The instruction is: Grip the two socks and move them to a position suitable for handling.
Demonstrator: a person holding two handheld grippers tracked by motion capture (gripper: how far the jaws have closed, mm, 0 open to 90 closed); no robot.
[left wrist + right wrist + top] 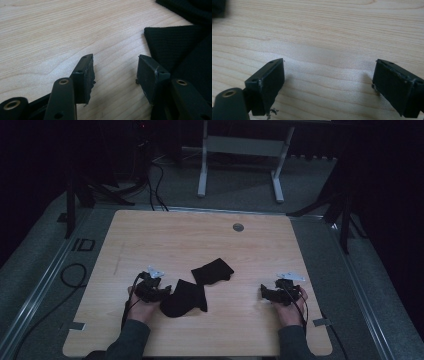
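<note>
Your left gripper stood with jaws apart and empty on the bench, the near black sock just beside its right jaw. Right gripper also gaped, well clear. Risk: a shallow pinch probably snagged one layer only.

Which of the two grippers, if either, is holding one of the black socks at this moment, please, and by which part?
Neither. The left gripper stands open over bare wood, the near sock just beside it. The right gripper is open too.

two black socks lie on one wooden table, with two tools.
</note>
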